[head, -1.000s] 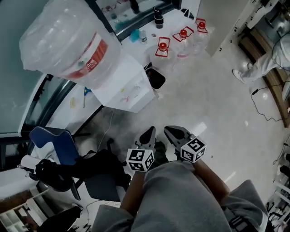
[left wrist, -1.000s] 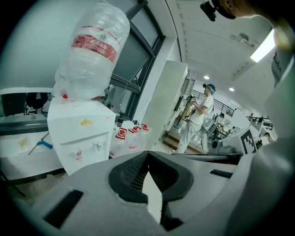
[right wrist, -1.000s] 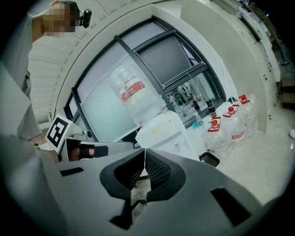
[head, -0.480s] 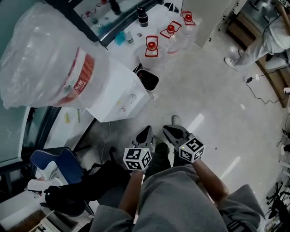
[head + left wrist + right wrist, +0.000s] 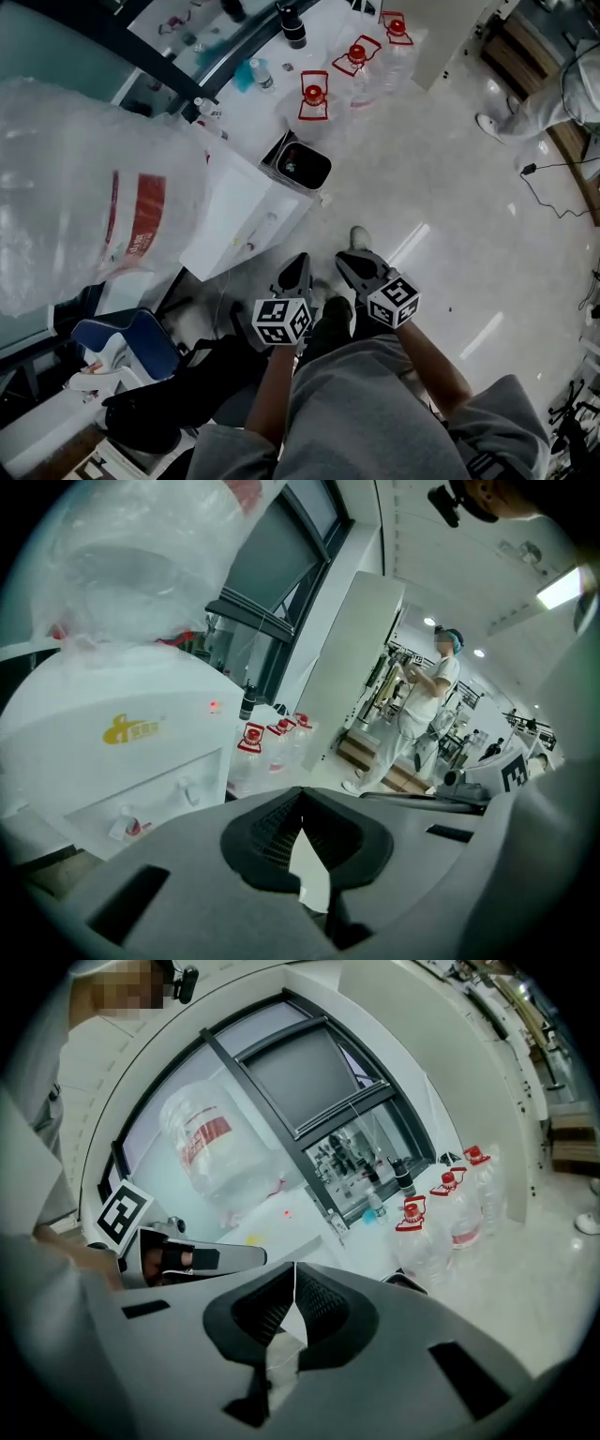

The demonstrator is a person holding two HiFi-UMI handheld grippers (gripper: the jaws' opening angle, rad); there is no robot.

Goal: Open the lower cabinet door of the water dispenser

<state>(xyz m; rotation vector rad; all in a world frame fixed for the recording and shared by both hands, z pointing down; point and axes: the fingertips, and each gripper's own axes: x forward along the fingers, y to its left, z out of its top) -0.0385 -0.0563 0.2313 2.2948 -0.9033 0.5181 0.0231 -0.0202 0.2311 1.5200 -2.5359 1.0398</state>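
Left gripper (image 5: 302,795): jaws closed tip to tip, nothing between them; held low in front of the person's lap, pointing towards the dispenser.
Right gripper (image 5: 294,1266): jaws also pressed together and empty; just beside the left one, at about the same height.
Dispenser (image 5: 246,216): white, standing against the glass wall, ahead and to the left of both grippers, well apart from them.
Lower door: not made out in any view; seen from above the front is steeply foreshortened, and in the left gripper view its lower part lies behind the gripper body.
Upper front: yellow logo, a small red lamp (image 5: 214,706) lit, taps (image 5: 190,791) below.
Jug (image 5: 75,211): large, clear, red label, upside down on top of the dispenser.
Bin (image 5: 302,165): dark, on the floor (image 5: 450,206), touching or just beside the dispenser's far side.
Bottles (image 5: 315,97): clear, with red caps, grouped beyond the bin.
Chair (image 5: 127,337): blue, near the dispenser on the left.
Person in white (image 5: 420,714): standing far back in the room.
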